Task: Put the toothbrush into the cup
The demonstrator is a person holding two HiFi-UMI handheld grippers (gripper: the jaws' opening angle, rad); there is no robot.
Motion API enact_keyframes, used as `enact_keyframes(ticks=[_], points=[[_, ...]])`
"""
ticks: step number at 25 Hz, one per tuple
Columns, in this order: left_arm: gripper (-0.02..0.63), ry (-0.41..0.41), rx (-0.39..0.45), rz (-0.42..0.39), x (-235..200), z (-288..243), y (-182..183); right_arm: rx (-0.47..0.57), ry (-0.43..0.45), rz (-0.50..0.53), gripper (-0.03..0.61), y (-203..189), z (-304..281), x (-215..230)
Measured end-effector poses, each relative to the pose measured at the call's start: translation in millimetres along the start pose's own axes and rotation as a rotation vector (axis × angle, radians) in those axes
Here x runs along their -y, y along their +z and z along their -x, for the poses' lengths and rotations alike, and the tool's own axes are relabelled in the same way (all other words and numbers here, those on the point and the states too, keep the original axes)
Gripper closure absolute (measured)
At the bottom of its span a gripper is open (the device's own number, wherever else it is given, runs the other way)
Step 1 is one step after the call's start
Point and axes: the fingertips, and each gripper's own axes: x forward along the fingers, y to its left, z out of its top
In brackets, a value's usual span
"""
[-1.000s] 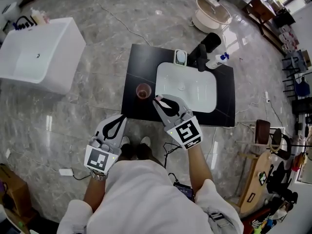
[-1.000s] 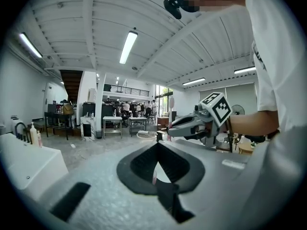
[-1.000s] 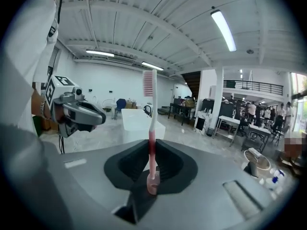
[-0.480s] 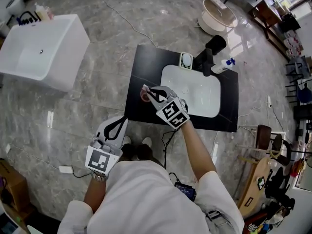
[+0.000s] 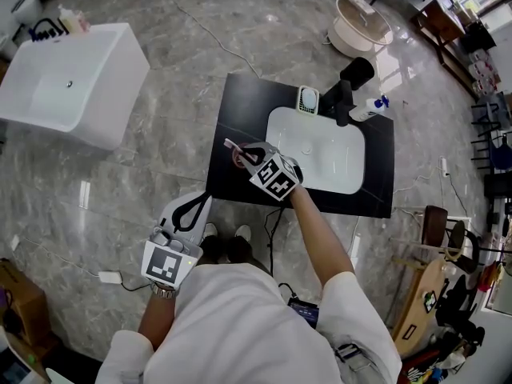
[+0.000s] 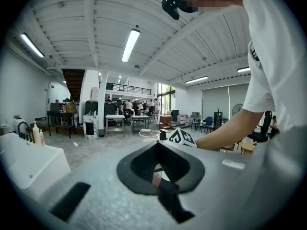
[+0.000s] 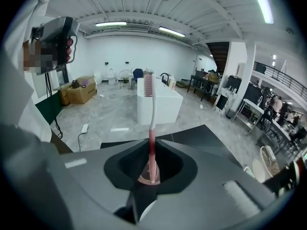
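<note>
The left gripper hangs low near the person's body, well short of the black counter, its tongs closed together on nothing. Over the counter's left part, the right gripper has its tongs clamped on the lower handle of the pink toothbrush, bristles up, the handle's end just above the pink cup beside the white sink basin. The insertion step looks to be in hand; next, the handle should go down inside the rim before the tongs part.
</note>
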Motion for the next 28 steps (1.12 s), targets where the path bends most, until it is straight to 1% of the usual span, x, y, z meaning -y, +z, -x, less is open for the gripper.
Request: enact_keyframes(ticks=[6,11,15,21,28], points=[[0.615,0.007,-0.005,-0.002,-0.4,0.6,1.0,-0.096,0.02,0.031,0.525,-17.4,-14.7,-2.0],[0.615,0.019,-0.009,-0.004,-2.1,5.2,-0.4,-0.143,0.033,0.021,0.525,-29.2,-26.0,-4.6],[0.615,0.029,-0.012,-0.008,-5.2,8.9,-1.0,-0.175,0.035,0.033,0.525,-33.5,-33.0,-4.2],[0.615,0.036,-0.008,-0.013,-4.1,11.5,0.5,-0.184,0.025,0.038,0.522,-31.6,-33.9,-2.9],[0.615,0.034,0.001,-0.011,-2.7,12.7,3.4,-0.132,-0.001,0.002,0.515,-22.7,-22.7,3.2]])
